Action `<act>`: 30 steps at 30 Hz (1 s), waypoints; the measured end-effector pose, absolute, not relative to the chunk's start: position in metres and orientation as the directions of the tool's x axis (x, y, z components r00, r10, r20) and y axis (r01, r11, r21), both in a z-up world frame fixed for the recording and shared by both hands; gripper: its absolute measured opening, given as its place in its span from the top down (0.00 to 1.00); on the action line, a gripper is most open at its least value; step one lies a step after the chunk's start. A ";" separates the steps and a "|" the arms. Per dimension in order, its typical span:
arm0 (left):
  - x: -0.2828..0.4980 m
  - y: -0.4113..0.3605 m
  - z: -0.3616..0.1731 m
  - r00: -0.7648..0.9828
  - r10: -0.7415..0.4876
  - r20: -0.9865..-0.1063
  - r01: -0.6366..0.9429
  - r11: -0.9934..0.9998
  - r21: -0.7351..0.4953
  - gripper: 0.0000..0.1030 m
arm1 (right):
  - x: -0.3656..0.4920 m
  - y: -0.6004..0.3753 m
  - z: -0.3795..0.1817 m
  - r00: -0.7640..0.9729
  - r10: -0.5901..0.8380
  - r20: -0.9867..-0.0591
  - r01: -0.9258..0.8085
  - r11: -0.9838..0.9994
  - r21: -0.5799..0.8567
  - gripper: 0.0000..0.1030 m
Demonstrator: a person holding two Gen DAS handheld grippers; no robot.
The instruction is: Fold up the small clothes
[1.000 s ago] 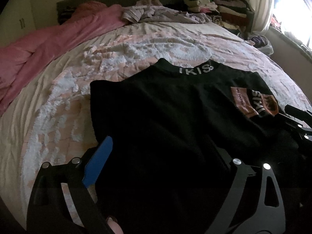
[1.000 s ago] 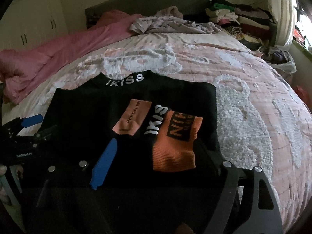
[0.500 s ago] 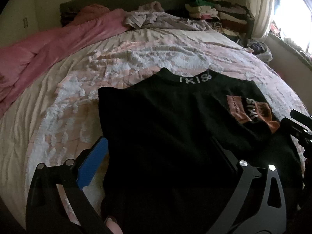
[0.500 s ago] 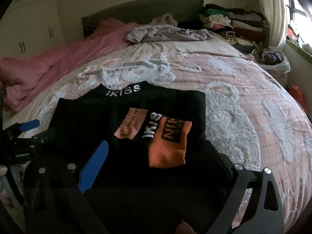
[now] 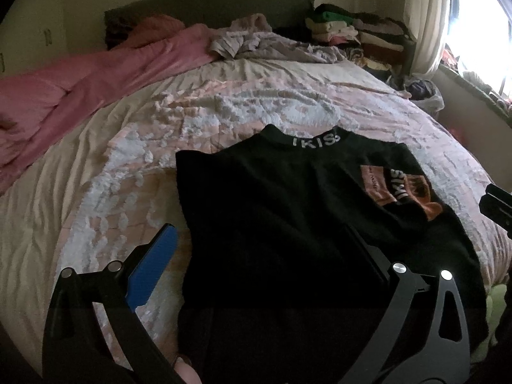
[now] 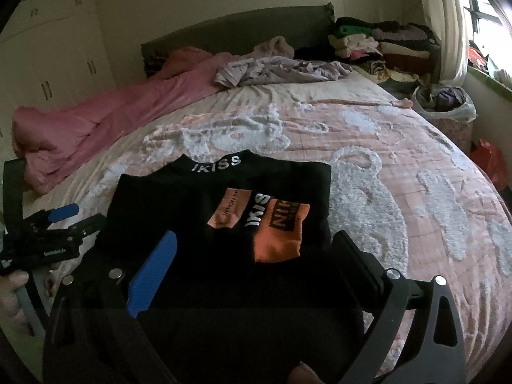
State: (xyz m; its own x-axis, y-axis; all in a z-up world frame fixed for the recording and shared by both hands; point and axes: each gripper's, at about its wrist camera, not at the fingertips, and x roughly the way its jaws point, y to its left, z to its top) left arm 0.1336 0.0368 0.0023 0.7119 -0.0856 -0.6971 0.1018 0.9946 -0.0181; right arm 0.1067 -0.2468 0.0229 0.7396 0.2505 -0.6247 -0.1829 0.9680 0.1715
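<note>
- Both grippers have pulled back and up off the black top (image 6: 220, 224) since a second ago, so more of the pink quilt (image 6: 400, 172) shows around it now, and both pairs of jaws have spread wider.
- Left gripper (image 5: 265, 252): jaws wide apart, nothing between them, blue pad over the quilt just beside the garment's left edge.
- Right gripper (image 6: 256, 249): jaws also wide apart and empty, hanging over the near part of the top.
- Black top lies flat on the quilt, collar away from us, right sleeve with its orange patch (image 6: 278, 233) folded in across the chest.
- Risk one: that folded sleeve is only resting there, so a jaw dragging across it on the way back in could flip it open.
- Risk two: soft, rumpled quilt underneath, so a low pinch at the hem may catch bedding along with the cloth.
- Risk three: a pinch on only one layer would leave the fold lopsided.
</note>
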 end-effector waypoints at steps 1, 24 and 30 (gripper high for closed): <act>0.130 0.037 0.004 0.715 -0.087 -0.694 0.101 0.995 -0.021 0.09 | 0.104 -0.248 0.025 0.739 0.256 -0.623 -0.186 0.967 0.176 0.05; 0.085 0.048 0.028 0.742 -0.057 -0.668 0.072 0.997 -0.004 0.09 | 0.042 -0.280 0.039 0.749 0.250 -0.614 -0.189 0.968 0.164 0.05; 0.074 0.051 0.034 0.745 -0.050 -0.665 0.061 0.998 -0.007 0.09 | 0.027 -0.291 0.041 0.752 0.237 -0.615 -0.176 0.971 0.159 0.05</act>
State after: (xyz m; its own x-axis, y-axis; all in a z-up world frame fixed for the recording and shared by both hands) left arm 0.0735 0.0512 0.0343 0.7447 -0.0499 -0.6655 0.0608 0.9981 -0.0069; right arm 0.0265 -0.2910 0.0409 0.7522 0.2368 -0.6150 -0.1757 0.9715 0.1592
